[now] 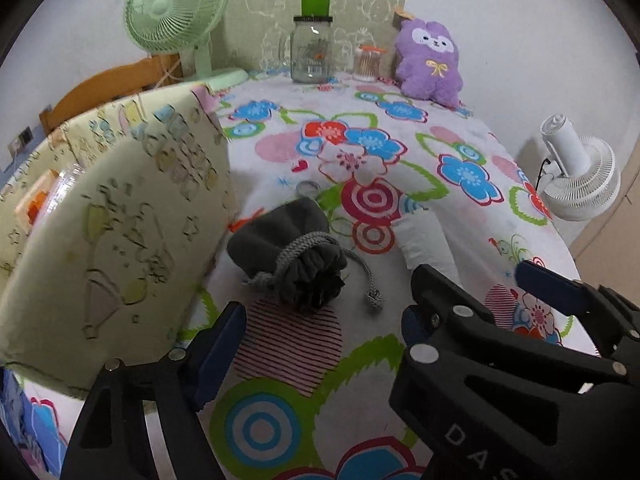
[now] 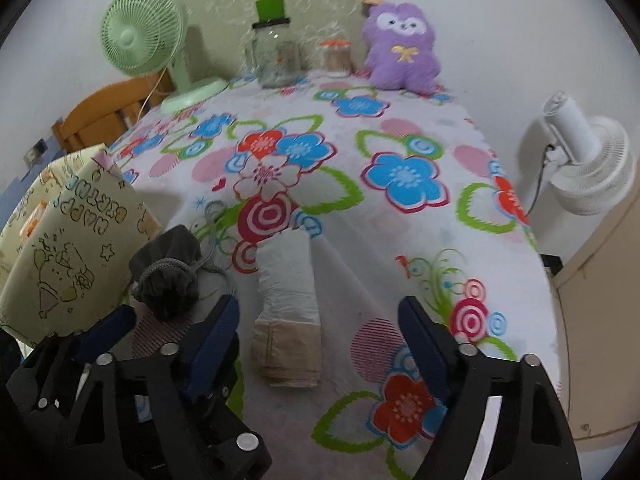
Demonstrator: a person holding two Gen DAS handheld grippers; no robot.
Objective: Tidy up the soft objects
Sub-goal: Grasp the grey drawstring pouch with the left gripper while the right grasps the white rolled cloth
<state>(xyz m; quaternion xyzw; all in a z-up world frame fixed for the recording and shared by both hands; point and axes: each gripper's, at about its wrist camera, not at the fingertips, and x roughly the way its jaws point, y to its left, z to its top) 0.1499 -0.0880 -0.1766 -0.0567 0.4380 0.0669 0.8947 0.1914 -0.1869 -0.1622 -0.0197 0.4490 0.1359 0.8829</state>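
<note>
1. On the flower-print table [image 2: 400,240], a grey drawstring pouch [image 1: 288,252] is seen at 12 o'clock of the left hand-held gripper [image 1: 324,316], just ahead; its jaws are wide and empty.
2. A white-and-tan folded cloth [image 2: 288,312] lies at 12 o'clock of the right hand-held gripper [image 2: 320,320], long axis running 12 to 6; these jaws are likewise wide and empty.
3. The cloth's tan near end is shown only in the right view; the left view has it hidden behind the right hand-held gripper.
</note>
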